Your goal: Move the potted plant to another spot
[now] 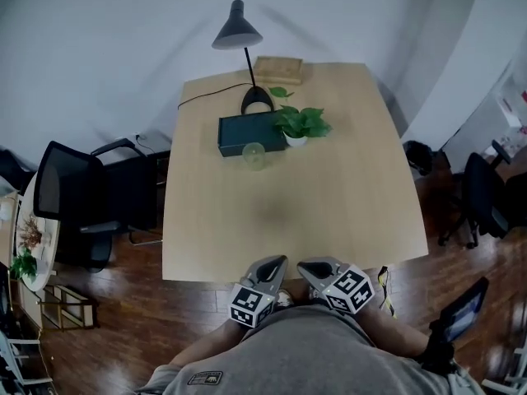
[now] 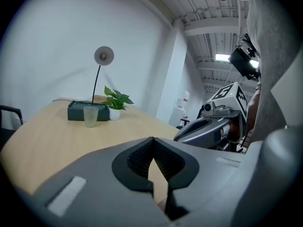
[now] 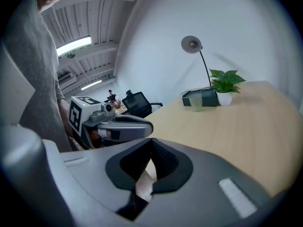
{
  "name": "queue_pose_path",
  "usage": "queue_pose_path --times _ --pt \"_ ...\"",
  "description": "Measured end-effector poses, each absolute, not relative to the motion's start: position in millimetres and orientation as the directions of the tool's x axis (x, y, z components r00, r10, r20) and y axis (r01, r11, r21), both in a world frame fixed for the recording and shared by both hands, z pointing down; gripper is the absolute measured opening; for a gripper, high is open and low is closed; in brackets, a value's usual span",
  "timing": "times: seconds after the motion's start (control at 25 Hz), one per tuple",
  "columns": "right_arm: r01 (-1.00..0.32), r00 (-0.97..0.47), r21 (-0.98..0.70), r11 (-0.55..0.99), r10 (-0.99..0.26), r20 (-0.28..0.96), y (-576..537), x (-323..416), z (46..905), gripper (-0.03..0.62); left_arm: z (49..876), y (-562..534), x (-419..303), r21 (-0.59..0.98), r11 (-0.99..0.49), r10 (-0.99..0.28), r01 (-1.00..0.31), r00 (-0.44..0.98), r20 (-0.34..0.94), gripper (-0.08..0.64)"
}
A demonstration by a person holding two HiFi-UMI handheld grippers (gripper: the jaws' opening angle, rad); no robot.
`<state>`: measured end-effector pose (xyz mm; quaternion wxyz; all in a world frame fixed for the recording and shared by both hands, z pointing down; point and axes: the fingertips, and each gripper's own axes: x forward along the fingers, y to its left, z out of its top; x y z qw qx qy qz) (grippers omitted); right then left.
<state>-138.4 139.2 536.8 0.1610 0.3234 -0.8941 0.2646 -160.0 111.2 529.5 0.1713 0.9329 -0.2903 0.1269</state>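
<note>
The potted plant [image 1: 300,125], green leaves in a small white pot, stands at the far side of the wooden table [image 1: 346,212], just right of a dark box [image 1: 250,132]. It shows small in the left gripper view [image 2: 115,103] and in the right gripper view [image 3: 225,86]. My left gripper [image 1: 277,263] and right gripper [image 1: 306,267] hover side by side at the table's near edge, far from the plant. Both are shut with nothing between the jaws. Each one sees the other: the right gripper [image 2: 182,136] in the left gripper view, the left gripper [image 3: 147,126] in the right one.
A translucent cup [image 1: 254,155] stands in front of the dark box. A black desk lamp [image 1: 240,39] and a flat wooden box [image 1: 278,70] are at the back edge. A black office chair [image 1: 86,200] stands left of the table, another chair [image 1: 482,200] to the right.
</note>
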Motion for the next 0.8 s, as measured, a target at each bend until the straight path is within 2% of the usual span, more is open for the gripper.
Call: queue_pose_path --times 0.36,0.8 --pt "-0.75 -0.662 -0.386 0.537 -0.605 0.444 149.6 -108.8 536.7 0.006 524.4 127.3 -147.5 0.245 -0.765 -0.516 -0.595 0.795 0.318 0.0" --pt "-0.756 -0.654 -0.36 0.546 -0.613 0.443 150.7 -112.7 535.8 0.006 527.7 127.0 -154.6 0.245 -0.742 -0.541 -0.625 0.772 0.333 0.0"
